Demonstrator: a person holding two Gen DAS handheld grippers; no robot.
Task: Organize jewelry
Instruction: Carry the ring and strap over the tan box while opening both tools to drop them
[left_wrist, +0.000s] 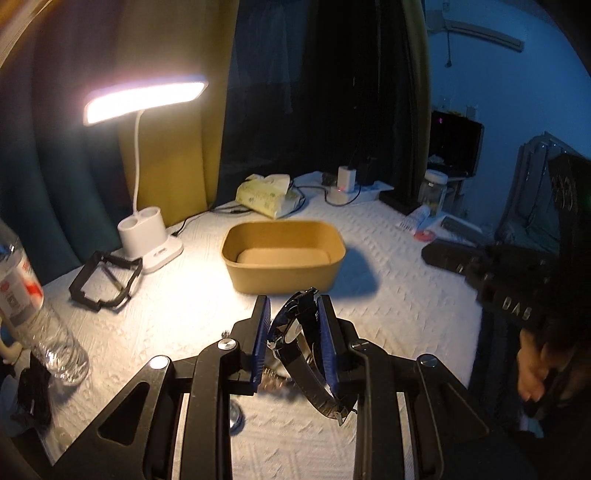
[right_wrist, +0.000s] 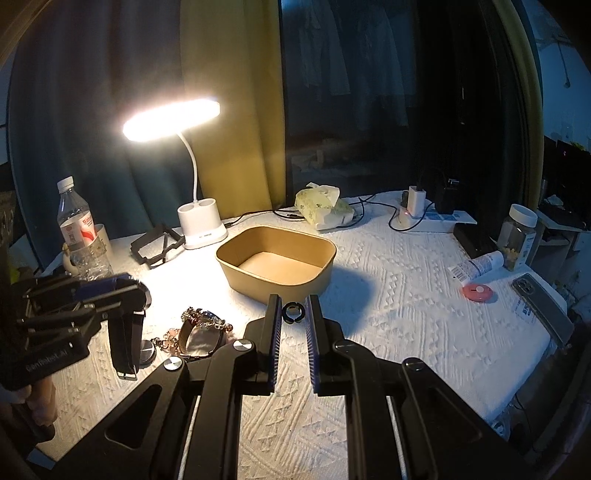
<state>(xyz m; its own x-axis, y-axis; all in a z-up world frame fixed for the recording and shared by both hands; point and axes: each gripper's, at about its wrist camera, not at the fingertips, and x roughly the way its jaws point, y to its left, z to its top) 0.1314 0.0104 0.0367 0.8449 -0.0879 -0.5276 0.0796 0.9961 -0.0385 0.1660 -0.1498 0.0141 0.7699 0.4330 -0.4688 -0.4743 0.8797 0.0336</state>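
My left gripper (left_wrist: 293, 306) is shut on a black wristwatch (left_wrist: 295, 332) with a dark strap, held above the white cloth just before the tan box (left_wrist: 282, 254). The right wrist view shows it at the far left (right_wrist: 142, 291), with the watch strap (right_wrist: 125, 343) hanging down. My right gripper (right_wrist: 293, 304) is shut on a small black ring (right_wrist: 293, 313) at its fingertips, just before the tan box (right_wrist: 275, 258). A second watch with a beaded bracelet (right_wrist: 201, 328) lies on the cloth left of the right gripper.
A lit white desk lamp (right_wrist: 201, 221) stands behind the box, with a black frame (right_wrist: 155, 245) and a water bottle (right_wrist: 79, 229) to its left. A tissue pack (right_wrist: 325, 206), a power strip (right_wrist: 428, 218), a jar (right_wrist: 517, 236) and a phone (right_wrist: 543, 302) lie to the right.
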